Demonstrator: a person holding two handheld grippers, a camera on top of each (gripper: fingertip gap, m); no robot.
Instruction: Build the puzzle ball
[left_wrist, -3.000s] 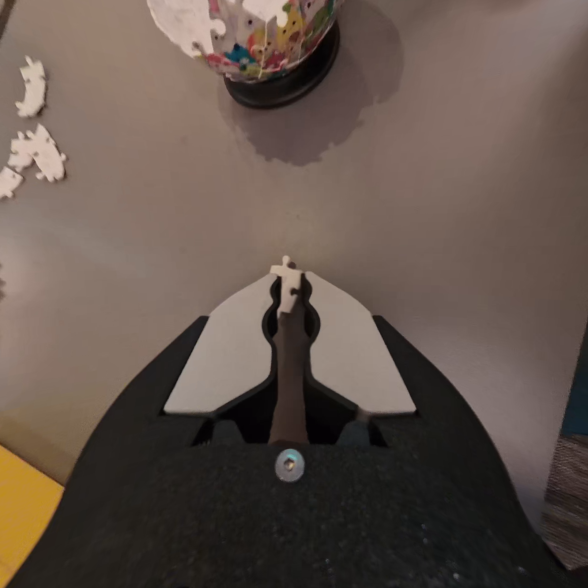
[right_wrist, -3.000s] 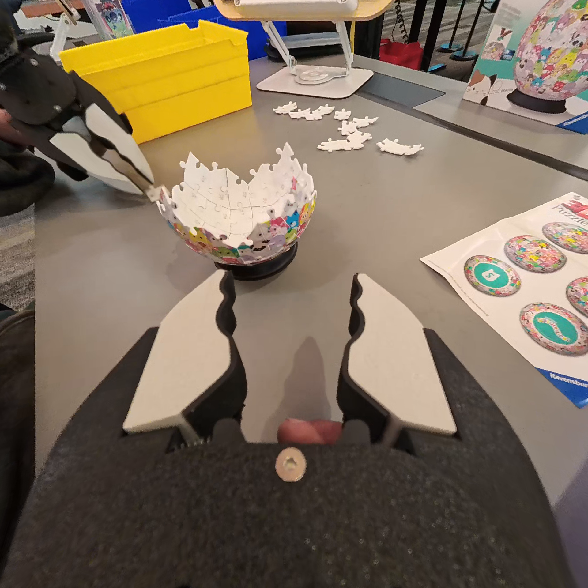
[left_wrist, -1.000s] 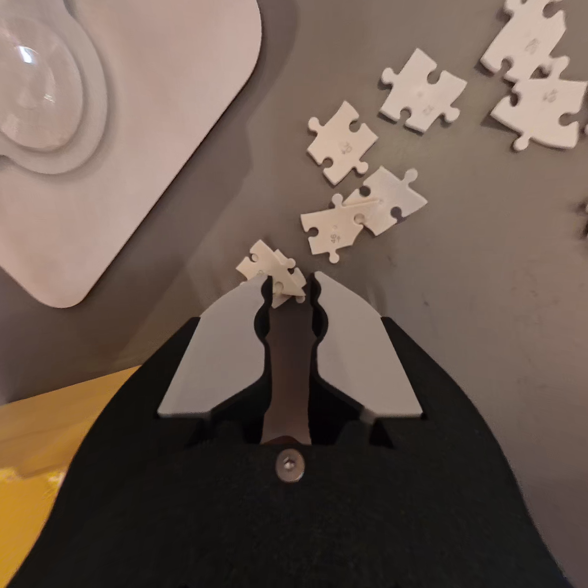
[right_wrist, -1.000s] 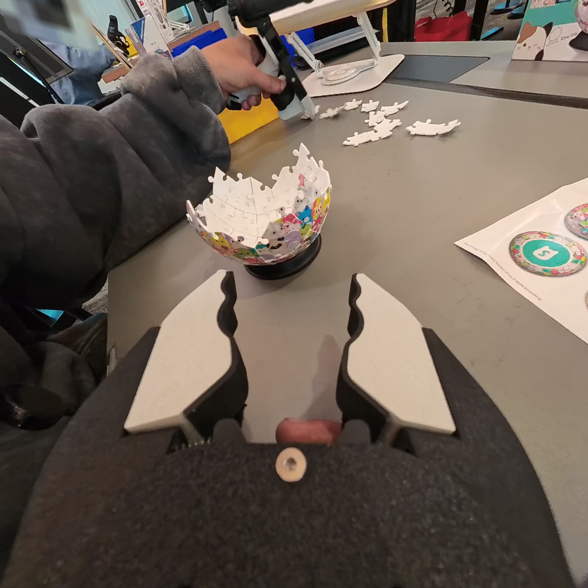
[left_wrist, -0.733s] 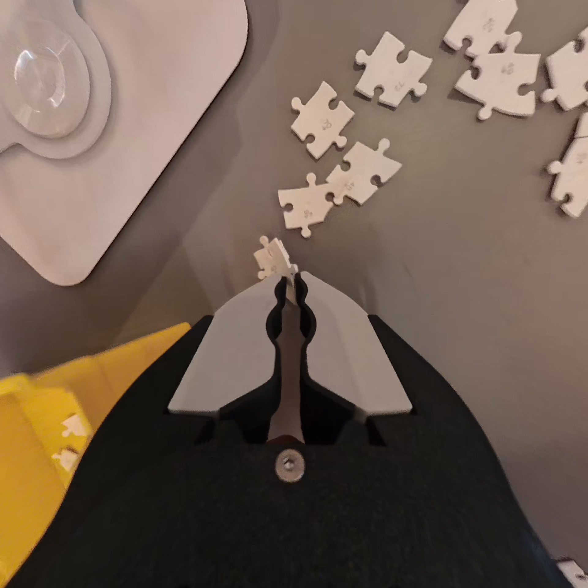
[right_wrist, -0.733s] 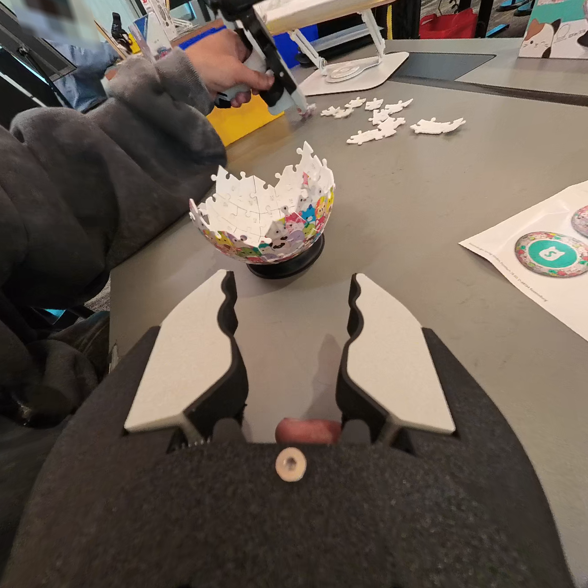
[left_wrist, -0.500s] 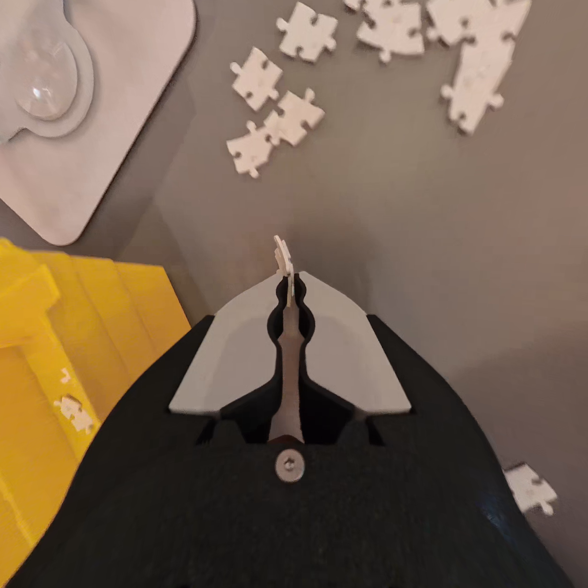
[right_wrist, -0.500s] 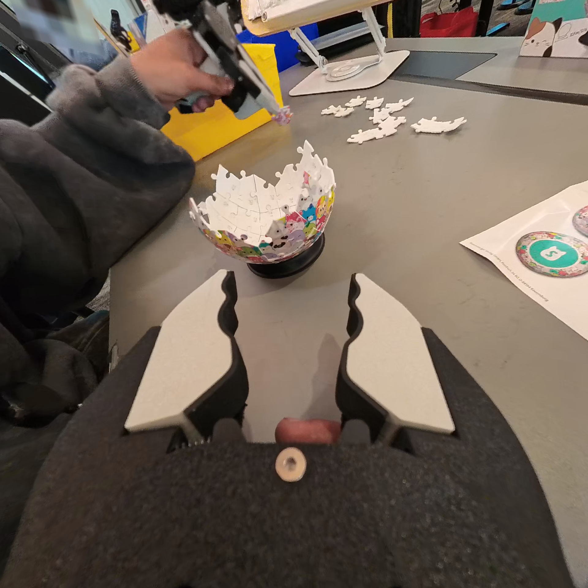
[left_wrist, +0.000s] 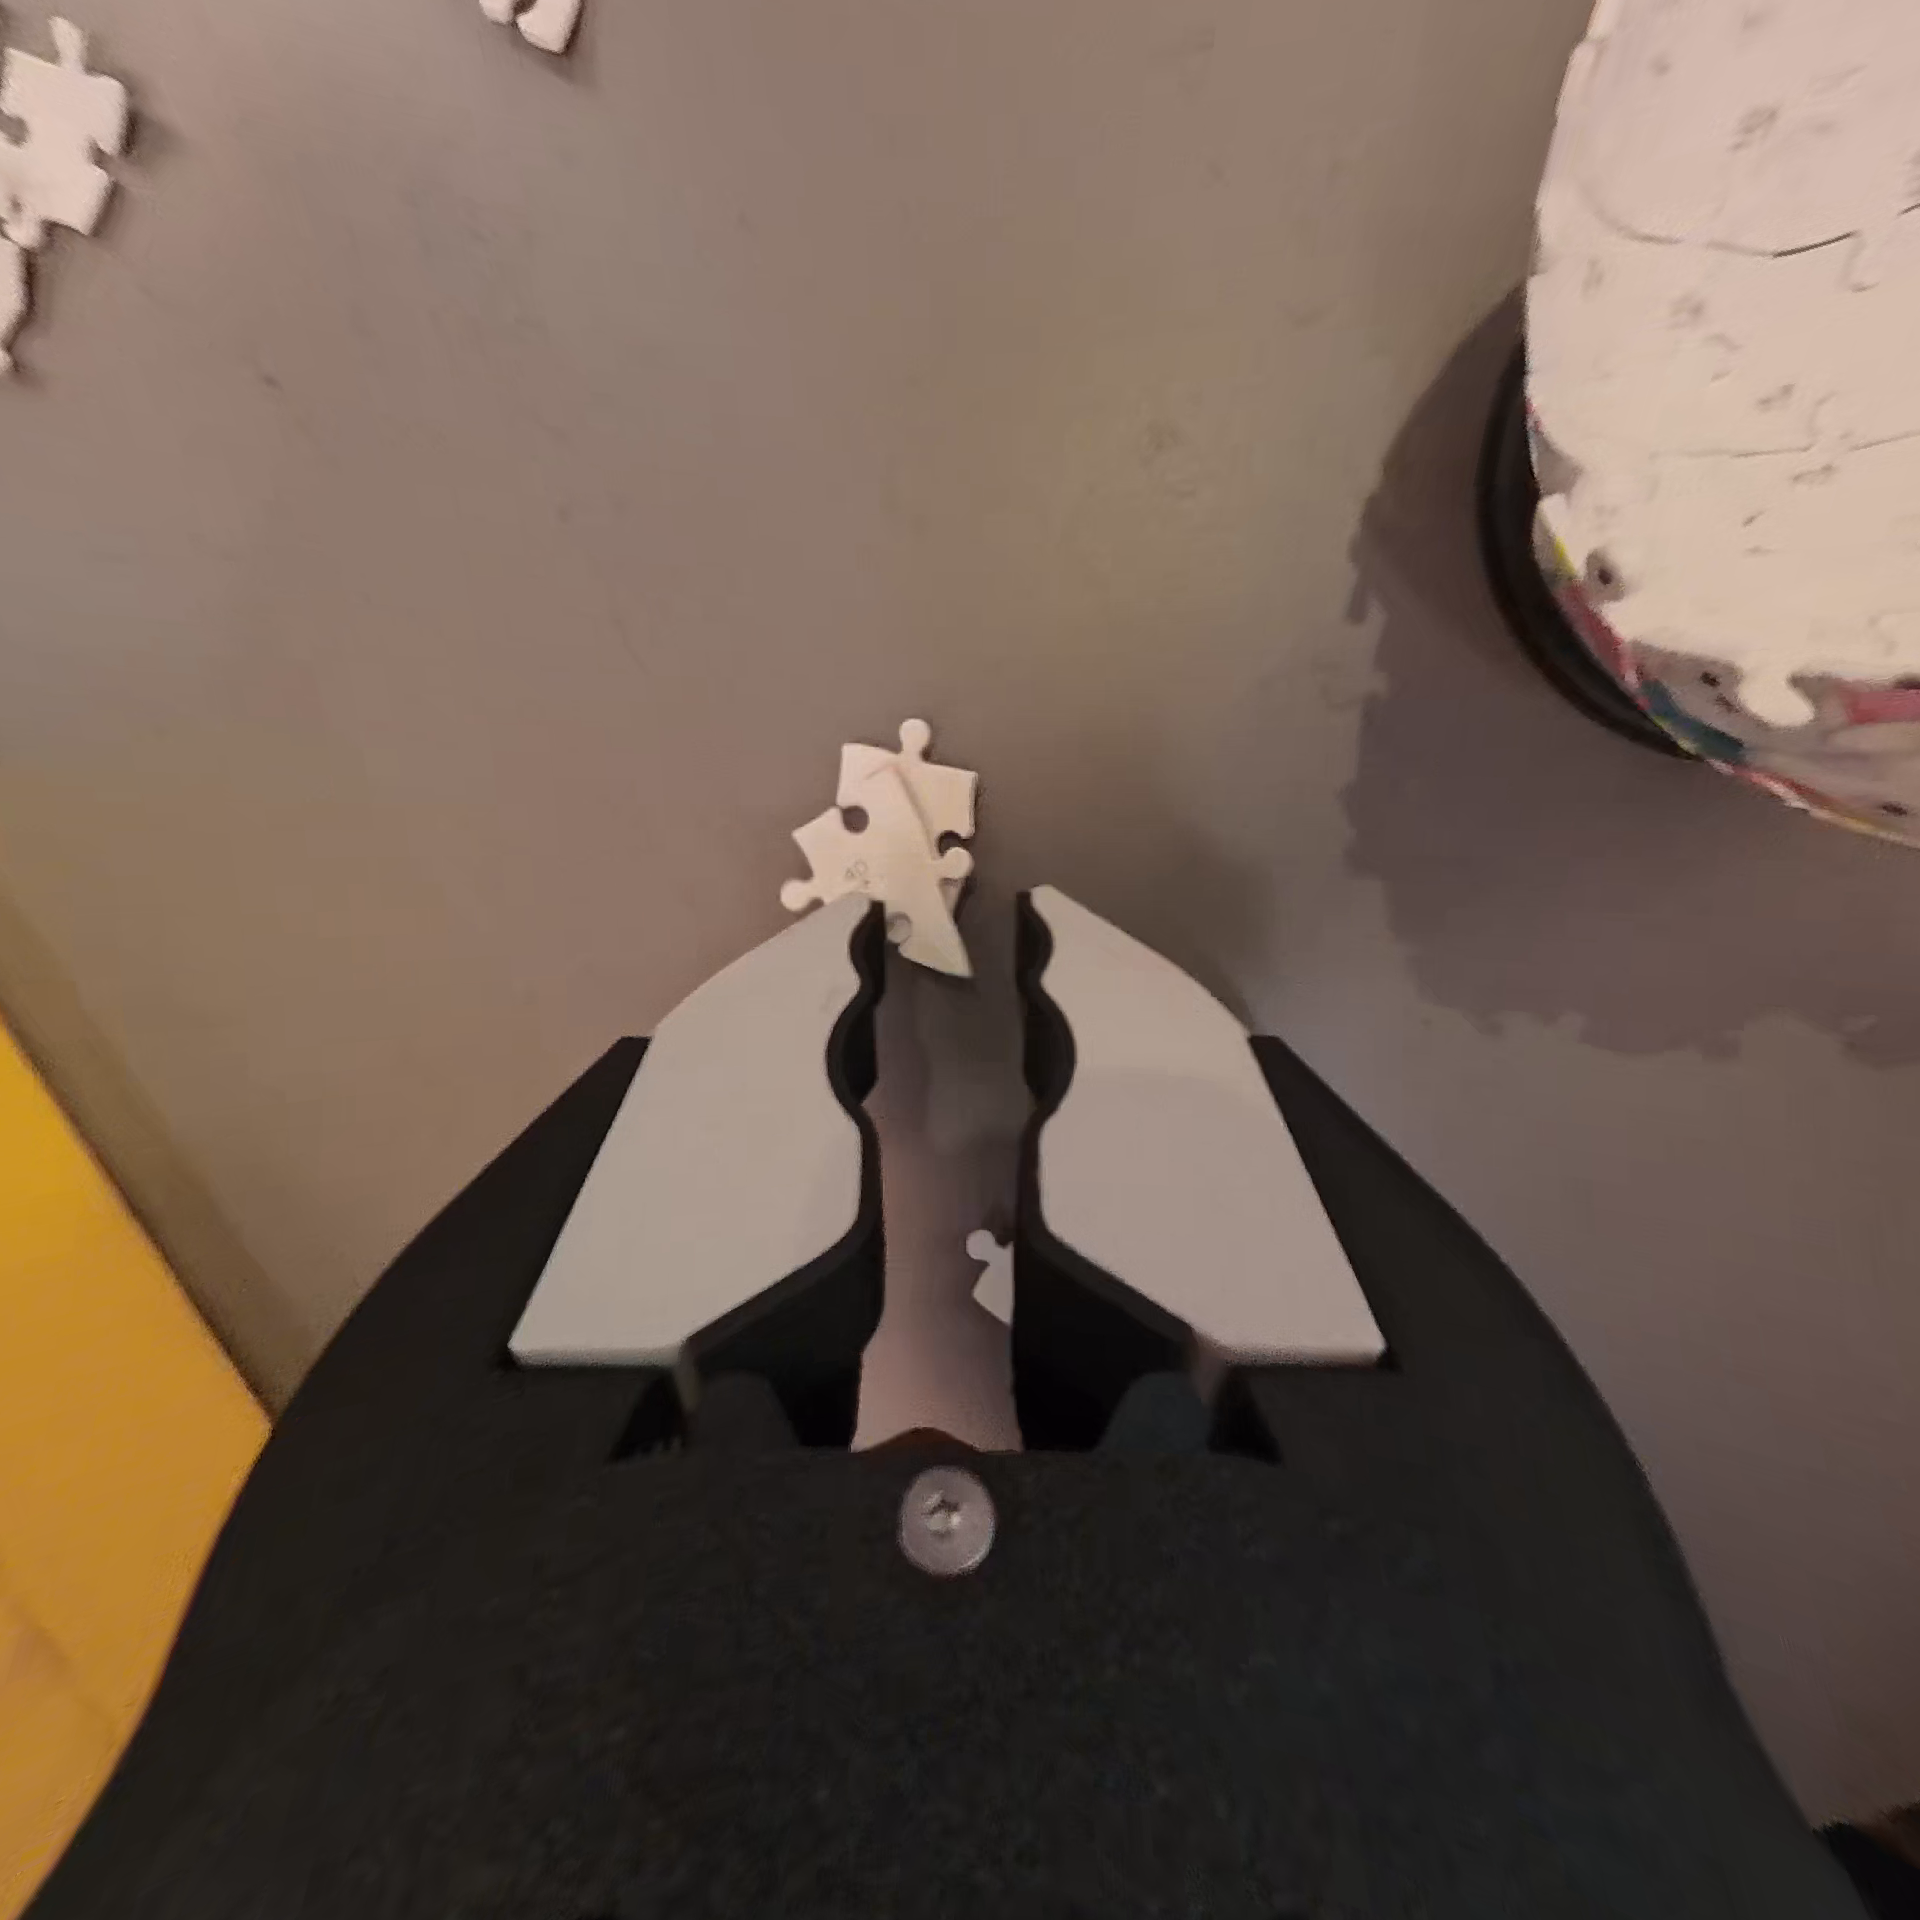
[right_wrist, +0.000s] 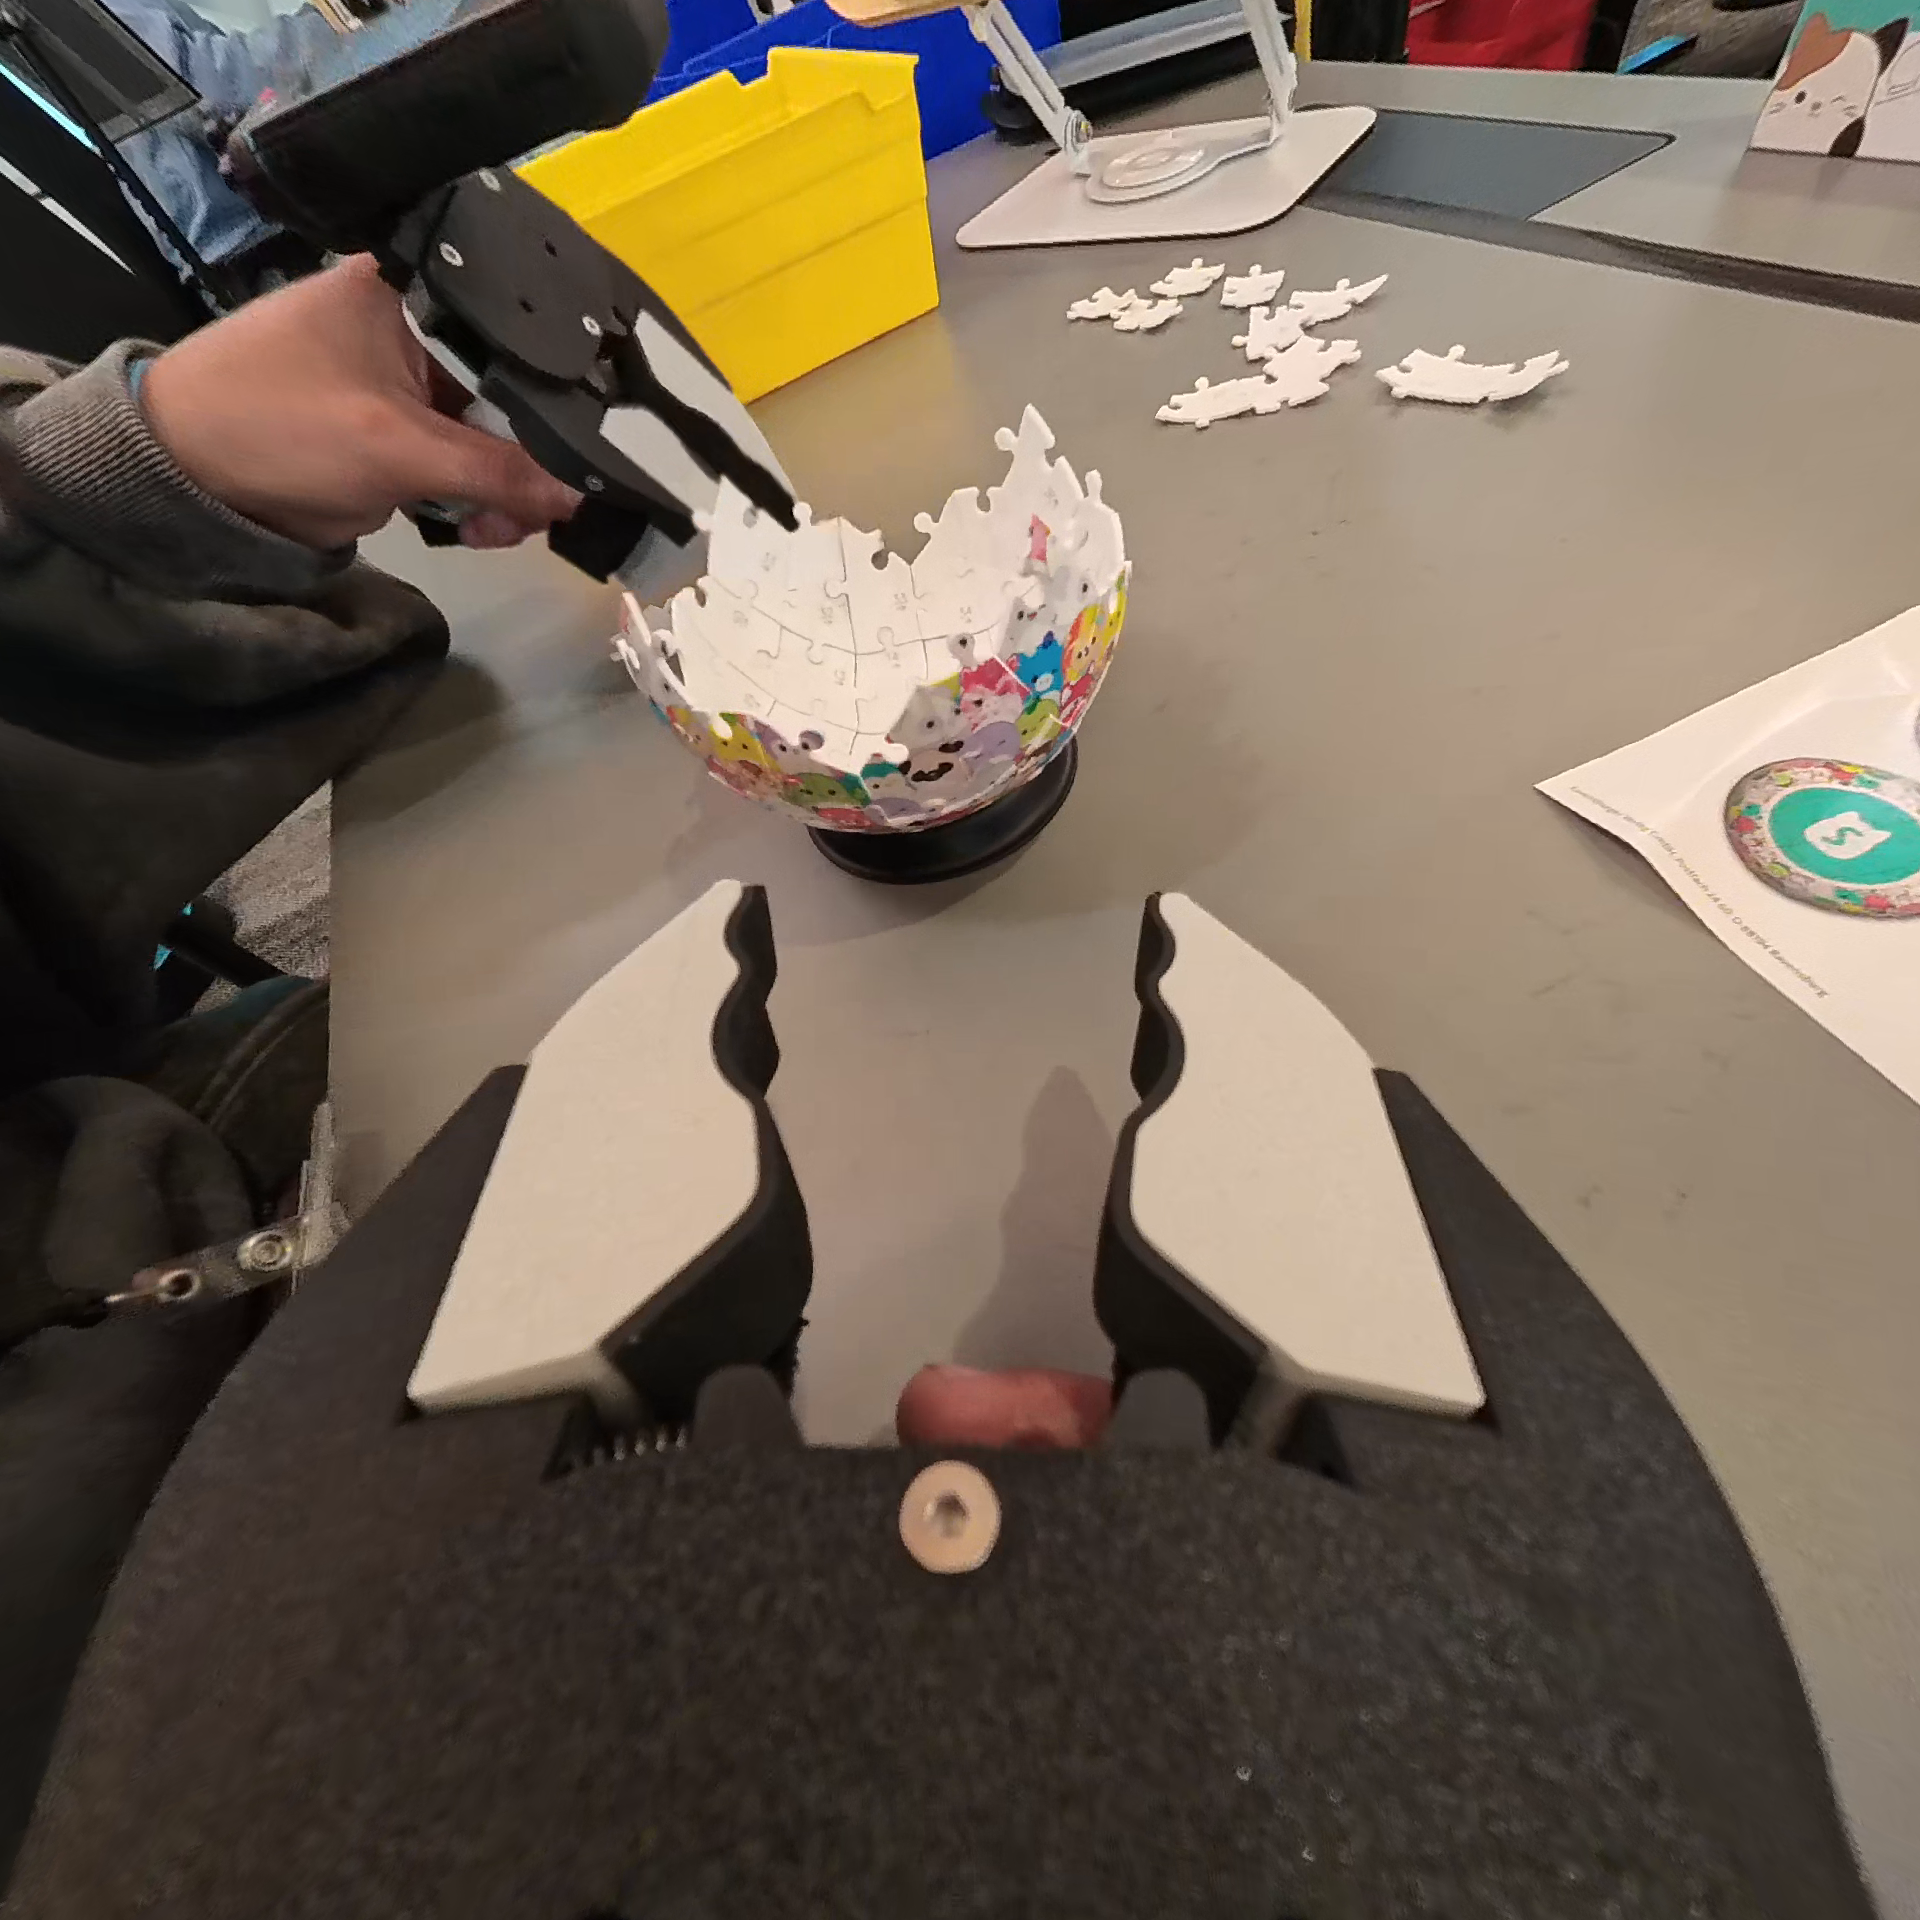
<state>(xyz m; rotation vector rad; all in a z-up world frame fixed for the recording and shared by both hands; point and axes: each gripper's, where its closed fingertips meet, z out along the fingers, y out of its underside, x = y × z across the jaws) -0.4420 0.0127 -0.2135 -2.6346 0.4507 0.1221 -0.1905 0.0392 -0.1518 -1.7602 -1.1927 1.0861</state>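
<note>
The left gripper (left_wrist: 949, 914), its fingers slightly parted, is carrying a white puzzle piece (left_wrist: 890, 840) against its left fingertip, just left of the half-built puzzle ball (right_wrist: 883, 665) sitting on a black stand (right_wrist: 945, 831), while the right gripper (right_wrist: 948, 914) is hovering wide apart and empty before it.

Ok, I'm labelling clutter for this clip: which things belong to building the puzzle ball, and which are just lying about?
Job: half-built puzzle ball, black stand, single piece at the left gripper, loose white pieces.
Lying about: yellow bin, printed sheet, white base plate.
</note>
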